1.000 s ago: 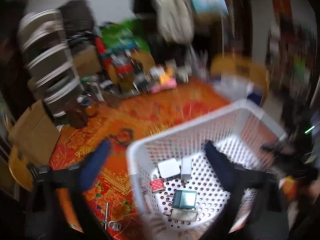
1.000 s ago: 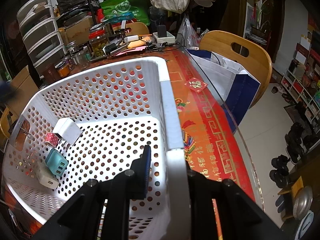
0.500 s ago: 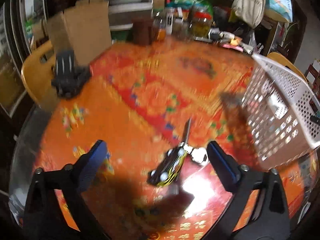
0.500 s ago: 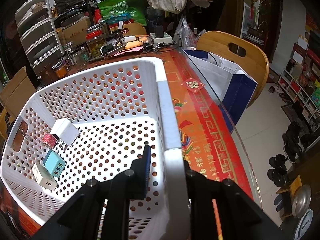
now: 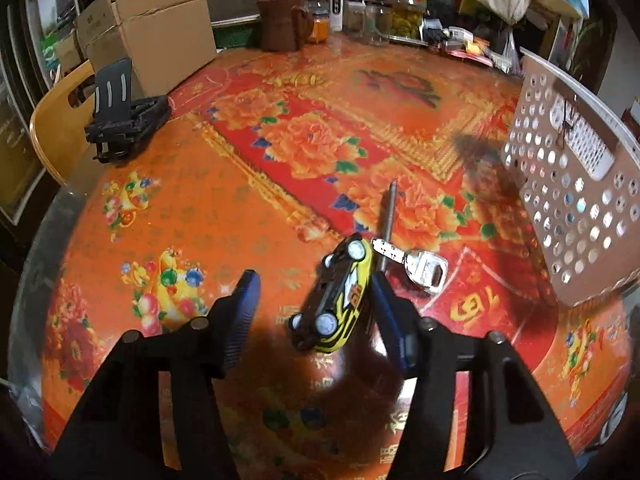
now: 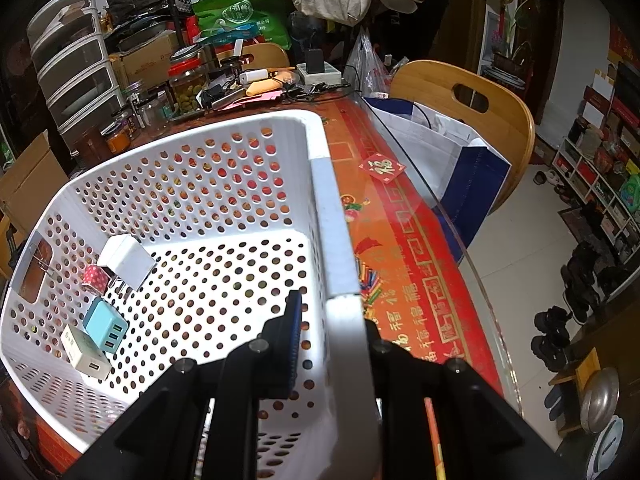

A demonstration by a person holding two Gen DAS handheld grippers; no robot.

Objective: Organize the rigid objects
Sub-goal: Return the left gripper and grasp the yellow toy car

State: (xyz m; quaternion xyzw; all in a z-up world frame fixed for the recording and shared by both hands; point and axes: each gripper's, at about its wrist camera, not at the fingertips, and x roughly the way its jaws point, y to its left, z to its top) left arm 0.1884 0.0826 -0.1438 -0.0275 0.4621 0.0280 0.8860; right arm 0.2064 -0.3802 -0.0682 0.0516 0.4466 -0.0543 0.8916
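A yellow and black toy car point(image 5: 340, 296) lies on its side on the orange flowered tablecloth. My left gripper point(image 5: 313, 280) straddles it with its jaws closing. The right pad sits against the car, while the left finger point(image 5: 244, 312) stands clear of it. A silver key point(image 5: 424, 270) and a thin metal rod point(image 5: 388, 220) lie just beyond the car. My right gripper point(image 6: 328, 304) is shut on the near rim of the white perforated basket point(image 6: 324, 208). In the basket lie a white charger point(image 6: 128, 258), a blue charger point(image 6: 106, 322) and another white charger point(image 6: 86, 352).
The basket's wall point(image 5: 568, 184) rises at the right in the left wrist view. A black phone stand point(image 5: 124, 120) and a cardboard box point(image 5: 156, 28) sit at the far left, with jars and a brown mug point(image 5: 280, 24) at the back. A wooden chair point(image 6: 468, 108) holds a paper bag point(image 6: 452, 148).
My left gripper swung away from above the basket and came down over the toy car on the table, and its jaws have narrowed. The right gripper and the basket have not moved.
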